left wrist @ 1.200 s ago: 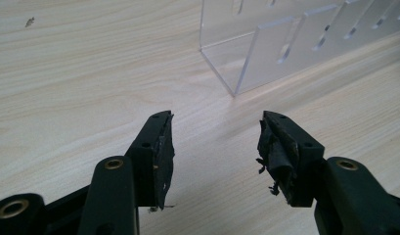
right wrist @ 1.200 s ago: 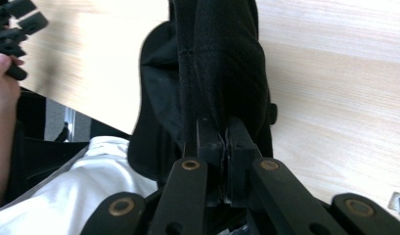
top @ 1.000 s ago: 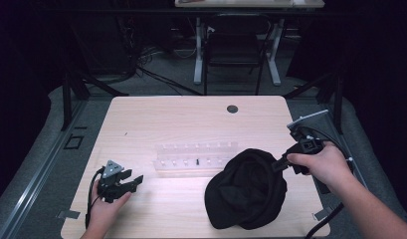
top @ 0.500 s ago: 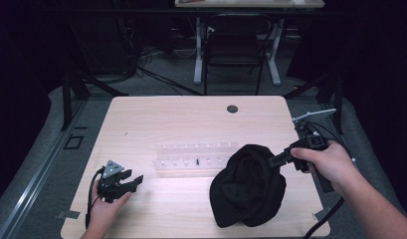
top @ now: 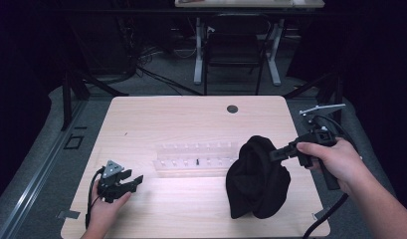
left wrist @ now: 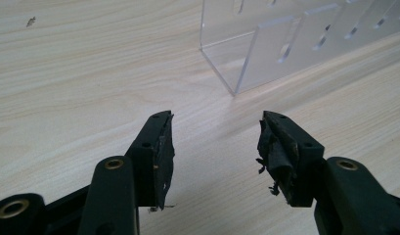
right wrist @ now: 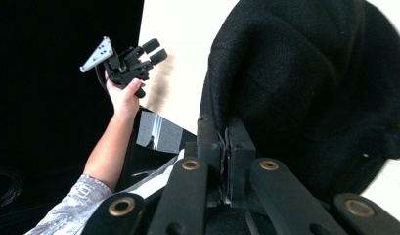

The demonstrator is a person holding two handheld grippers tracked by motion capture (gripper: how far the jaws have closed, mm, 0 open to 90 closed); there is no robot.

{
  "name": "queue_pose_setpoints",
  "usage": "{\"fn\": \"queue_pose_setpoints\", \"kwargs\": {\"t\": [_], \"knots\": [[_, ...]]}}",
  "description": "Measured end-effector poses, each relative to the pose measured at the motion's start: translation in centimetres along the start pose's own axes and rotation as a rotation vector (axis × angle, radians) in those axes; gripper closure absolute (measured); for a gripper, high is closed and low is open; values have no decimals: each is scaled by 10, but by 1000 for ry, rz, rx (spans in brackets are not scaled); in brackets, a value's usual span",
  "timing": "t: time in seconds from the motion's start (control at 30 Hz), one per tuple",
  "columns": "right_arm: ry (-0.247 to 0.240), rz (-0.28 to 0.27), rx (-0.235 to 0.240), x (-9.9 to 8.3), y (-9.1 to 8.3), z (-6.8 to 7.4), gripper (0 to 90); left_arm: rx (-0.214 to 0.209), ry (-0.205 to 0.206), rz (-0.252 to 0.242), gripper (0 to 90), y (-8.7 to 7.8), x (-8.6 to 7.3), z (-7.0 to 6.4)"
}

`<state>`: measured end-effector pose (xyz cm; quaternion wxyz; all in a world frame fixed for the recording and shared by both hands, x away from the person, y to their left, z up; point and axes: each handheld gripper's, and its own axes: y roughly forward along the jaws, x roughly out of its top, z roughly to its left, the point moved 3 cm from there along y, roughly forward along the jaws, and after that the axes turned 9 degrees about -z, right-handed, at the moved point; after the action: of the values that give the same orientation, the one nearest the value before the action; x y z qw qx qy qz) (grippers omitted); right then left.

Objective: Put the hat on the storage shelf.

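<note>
One gripper works: right gripper (top: 276,153) pinches the black knitted cloth (top: 255,181), lifted at right of frame, placement pending; left gripper (left wrist: 214,142) gapes empty.

Dim room around an evenly top-lit table (top: 191,119) in the high view, soft low-res; left gripper view sharp with faint shadows under the jaws; right gripper view overexposed beyond the jaws, black cloth (right wrist: 310,88) detail crushed, far hand (right wrist: 123,95) slightly blurred.
</note>
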<state>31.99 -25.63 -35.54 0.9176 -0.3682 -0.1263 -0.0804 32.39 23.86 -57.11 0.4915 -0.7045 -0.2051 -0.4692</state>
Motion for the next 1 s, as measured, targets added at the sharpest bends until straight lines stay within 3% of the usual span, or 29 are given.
{"fn": "queue_pose_setpoints", "kwargs": {"t": [0.37,0.63,1.0], "knots": [[-5,-89,45,7,-18,5,881,0,4,2,465,1,0,0],[-28,-114,86,13,-21,12,881,1,1,-1,465,0,0,0],[-46,-142,103,21,-21,24,881,2,2,1,465,0,0,0]]}}
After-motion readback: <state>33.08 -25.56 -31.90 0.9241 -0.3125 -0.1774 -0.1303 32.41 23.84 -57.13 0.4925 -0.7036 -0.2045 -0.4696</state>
